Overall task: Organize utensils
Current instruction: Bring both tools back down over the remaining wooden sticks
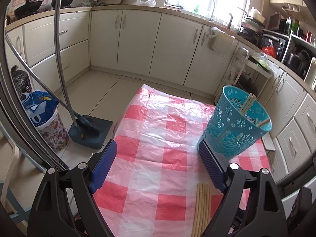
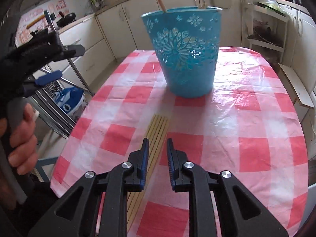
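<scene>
A blue perforated basket [image 2: 187,53] stands upright on the red-and-white checked table [image 2: 246,118]; chopsticks lean inside it [image 1: 247,103]. A row of several pale wooden chopsticks [image 2: 158,130] lies flat on the cloth in front of the basket, also in the left wrist view [image 1: 202,203]. My right gripper [image 2: 157,144] hovers over the near part of that row, jaws partly open and empty. My left gripper [image 1: 158,148] is wide open and empty above the table's left side, its right finger next to the basket [image 1: 235,122]. It shows in the right wrist view [image 2: 53,63].
A broom and dustpan [image 1: 88,130] and a floral bin [image 1: 53,126] stand on the floor left of the table. Cream cabinets [image 1: 138,39] line the far wall. A white rack [image 2: 266,23] stands behind the table at right.
</scene>
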### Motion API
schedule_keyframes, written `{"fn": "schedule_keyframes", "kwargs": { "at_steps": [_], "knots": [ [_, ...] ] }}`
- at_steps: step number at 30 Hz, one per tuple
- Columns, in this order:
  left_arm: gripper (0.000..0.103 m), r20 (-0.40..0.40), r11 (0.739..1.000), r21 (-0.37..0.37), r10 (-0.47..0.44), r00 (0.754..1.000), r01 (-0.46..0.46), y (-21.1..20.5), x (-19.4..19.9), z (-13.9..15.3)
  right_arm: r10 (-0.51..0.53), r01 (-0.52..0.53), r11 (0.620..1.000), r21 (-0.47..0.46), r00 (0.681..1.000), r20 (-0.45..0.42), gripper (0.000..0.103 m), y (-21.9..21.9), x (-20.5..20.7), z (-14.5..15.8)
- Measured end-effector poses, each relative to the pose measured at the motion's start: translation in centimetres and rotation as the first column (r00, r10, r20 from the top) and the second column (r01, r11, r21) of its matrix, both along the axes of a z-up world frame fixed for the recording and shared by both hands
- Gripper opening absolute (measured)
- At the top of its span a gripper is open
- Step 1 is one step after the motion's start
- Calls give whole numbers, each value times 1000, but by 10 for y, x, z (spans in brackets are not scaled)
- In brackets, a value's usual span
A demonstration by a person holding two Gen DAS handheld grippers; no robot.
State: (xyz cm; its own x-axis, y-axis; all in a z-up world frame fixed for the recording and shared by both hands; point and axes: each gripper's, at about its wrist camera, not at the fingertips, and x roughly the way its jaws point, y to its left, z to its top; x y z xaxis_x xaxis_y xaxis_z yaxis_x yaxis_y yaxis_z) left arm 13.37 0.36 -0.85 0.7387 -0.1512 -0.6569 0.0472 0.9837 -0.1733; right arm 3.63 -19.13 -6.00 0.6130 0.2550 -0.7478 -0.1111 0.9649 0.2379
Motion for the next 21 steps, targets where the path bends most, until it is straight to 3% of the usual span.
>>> {"fn": "schedule_keyframes", "kwargs": {
  "at_steps": [5, 12, 21],
  "knots": [
    [82, -26, 999, 38, -34, 999, 35, -3, 3, -5, 2, -2, 1000, -15, 999, -39, 19, 10, 8, -15],
    [82, -62, 998, 31, -50, 997, 52, 0, 6, -10, 11, -20, 996, -84, 994, -107, 19, 24, 12, -27],
    [83, -103, 998, 32, -58, 993, 62, -3, 10, -19, 31, -45, 988, -146, 995, -94, 19, 33, 9, -27]
  ]
}}
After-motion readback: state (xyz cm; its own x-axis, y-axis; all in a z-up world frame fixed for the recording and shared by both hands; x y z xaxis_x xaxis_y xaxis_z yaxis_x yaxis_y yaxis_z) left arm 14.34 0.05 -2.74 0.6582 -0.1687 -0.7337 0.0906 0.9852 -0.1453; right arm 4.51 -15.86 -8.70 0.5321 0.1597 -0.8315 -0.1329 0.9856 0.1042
